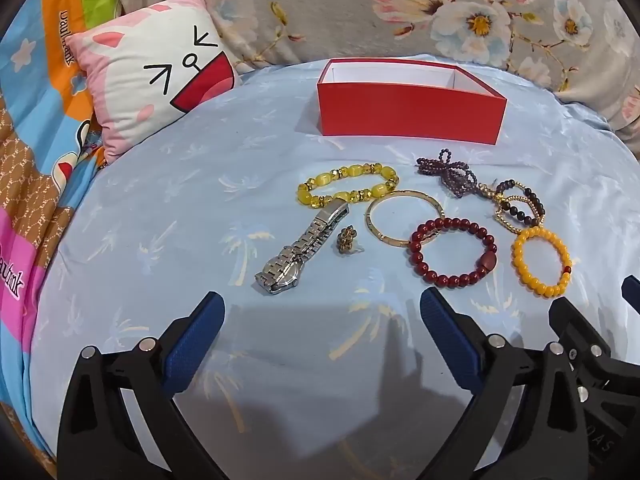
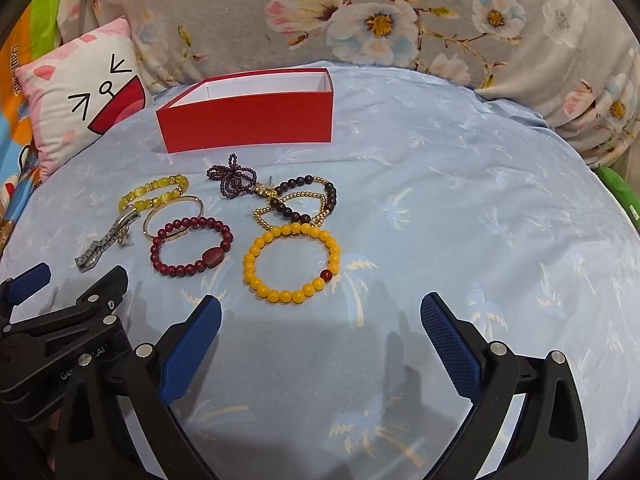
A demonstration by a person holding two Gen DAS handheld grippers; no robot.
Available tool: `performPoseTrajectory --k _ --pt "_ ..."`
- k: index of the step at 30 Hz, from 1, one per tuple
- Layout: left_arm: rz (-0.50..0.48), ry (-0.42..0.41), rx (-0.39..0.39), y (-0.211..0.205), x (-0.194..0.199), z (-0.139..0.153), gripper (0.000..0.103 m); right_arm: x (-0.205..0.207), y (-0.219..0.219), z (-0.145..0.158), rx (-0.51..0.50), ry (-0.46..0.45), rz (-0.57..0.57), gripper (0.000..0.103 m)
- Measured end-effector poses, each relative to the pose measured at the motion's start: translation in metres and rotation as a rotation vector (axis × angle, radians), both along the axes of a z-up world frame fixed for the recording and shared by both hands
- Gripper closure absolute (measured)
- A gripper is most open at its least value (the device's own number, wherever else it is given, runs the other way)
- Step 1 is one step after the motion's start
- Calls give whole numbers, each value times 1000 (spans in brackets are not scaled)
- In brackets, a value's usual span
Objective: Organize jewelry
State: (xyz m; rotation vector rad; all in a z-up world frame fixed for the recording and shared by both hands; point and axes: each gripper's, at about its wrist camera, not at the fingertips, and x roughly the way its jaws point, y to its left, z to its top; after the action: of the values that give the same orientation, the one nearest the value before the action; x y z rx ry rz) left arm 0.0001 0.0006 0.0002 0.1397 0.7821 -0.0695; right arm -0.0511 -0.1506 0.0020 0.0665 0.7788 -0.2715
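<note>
An open red box (image 1: 410,114) (image 2: 248,122) stands at the back of a light blue bedsheet. In front of it lie a yellow glass-bead bracelet (image 1: 347,190), a silver watch (image 1: 298,254), a small earring (image 1: 347,240), a gold bangle (image 1: 404,216), a dark red bead bracelet (image 1: 452,252) (image 2: 192,246), a purple bead string (image 1: 448,174), a dark-and-gold bead bracelet (image 1: 518,208) and an orange bead bracelet (image 1: 542,262) (image 2: 292,264). My left gripper (image 1: 322,312) is open and empty just in front of the watch. My right gripper (image 2: 320,316) is open and empty just in front of the orange bracelet.
A pink cartoon-face pillow (image 1: 152,68) lies at the back left. A grey floral quilt (image 2: 360,16) is bunched along the back. A colourful cartoon blanket (image 1: 36,128) covers the left side. The sheet (image 2: 480,200) stretches away to the right of the jewelry.
</note>
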Motion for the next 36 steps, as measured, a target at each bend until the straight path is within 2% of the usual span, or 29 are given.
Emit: performPoseTrajectory --k 7,14,24,36 --pt "9 -4 15 -4 2 -1 9 -1 0 1 -6 1 -3 7" --pt "6 -20 -5 1 -4 4 9 6 2 5 -2 -9 -1 7" --pt "-1 -47 -25 4 -8 9 10 -9 2 11 -22 -53 -5 7" --pt "-7 -45 -38 4 -7 9 10 -9 4 12 -31 -62 -9 7"
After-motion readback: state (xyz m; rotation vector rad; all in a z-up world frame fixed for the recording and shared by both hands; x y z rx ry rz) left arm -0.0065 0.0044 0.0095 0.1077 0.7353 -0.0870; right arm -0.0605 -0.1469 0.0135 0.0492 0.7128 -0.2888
